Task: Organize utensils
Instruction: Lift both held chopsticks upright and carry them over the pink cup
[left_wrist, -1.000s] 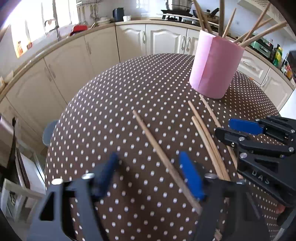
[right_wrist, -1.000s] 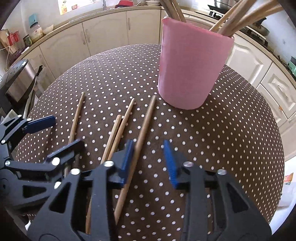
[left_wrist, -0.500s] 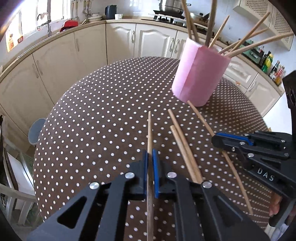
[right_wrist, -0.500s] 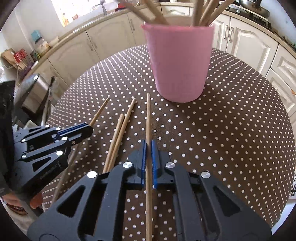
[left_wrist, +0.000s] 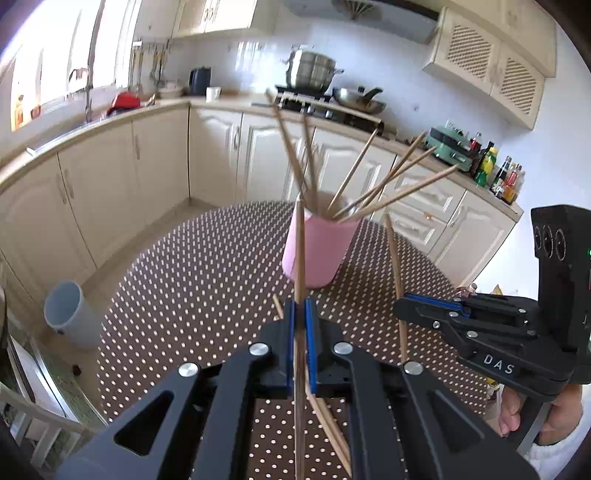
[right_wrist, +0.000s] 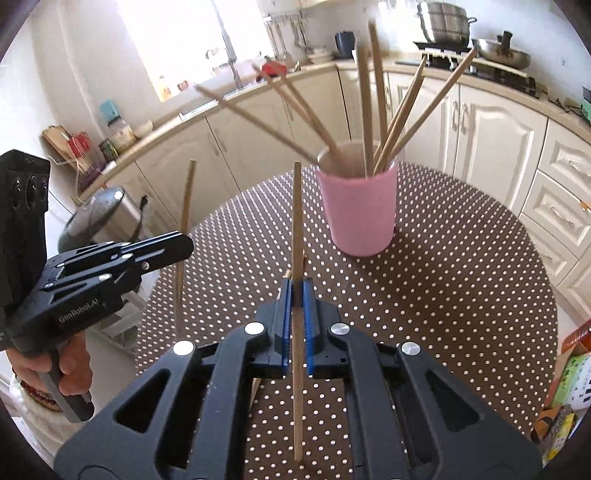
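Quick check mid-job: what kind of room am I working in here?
A home kitchen, by the look of it: cream cabinets under a curved counter, a steel pot on the stove, and a sink tap by the window.

Left wrist view rides just behind its own jaws, raised above the dotted table, tipped down and looking far across to the pink cup and the stove counter. Right wrist view sits equally close behind its jaws, facing the same cup from the right, sink window beyond. Both share table and cup; each catches the other gripper at its edge.
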